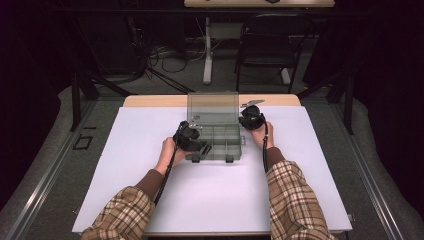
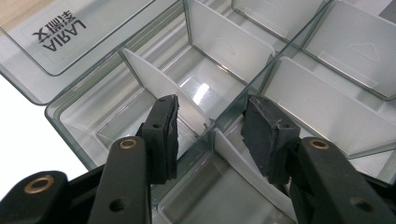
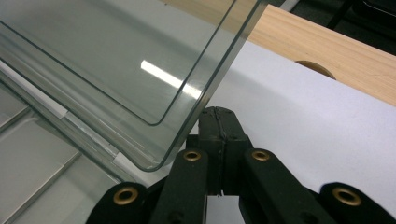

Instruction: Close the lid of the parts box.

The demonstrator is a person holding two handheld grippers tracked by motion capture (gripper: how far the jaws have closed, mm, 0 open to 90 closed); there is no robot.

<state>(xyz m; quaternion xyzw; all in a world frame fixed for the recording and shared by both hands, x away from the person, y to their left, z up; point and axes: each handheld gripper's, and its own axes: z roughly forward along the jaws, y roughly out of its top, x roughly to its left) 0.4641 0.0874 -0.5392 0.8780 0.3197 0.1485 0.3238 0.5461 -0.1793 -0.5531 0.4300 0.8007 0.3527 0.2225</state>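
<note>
On a white table (image 1: 150, 150), an open box (image 1: 216, 142) was flanked: the left gripper (image 2: 210, 126) was poised unclenched over its dividers, the right gripper (image 3: 219, 128) clenched empty beside the lid (image 3: 116, 60).

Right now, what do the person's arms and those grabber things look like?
Both arms wear sleeves in a brown and cream plaid, with plain brown cuffs at the wrists. Each hand holds a chunky black gripper: the left gripper and the right gripper. A thin black cable trails back from each along the forearm. Up close, the jaws are flat black bars joined with brass-coloured rivets, ending in dark, scuffed rubbery pads.
</note>
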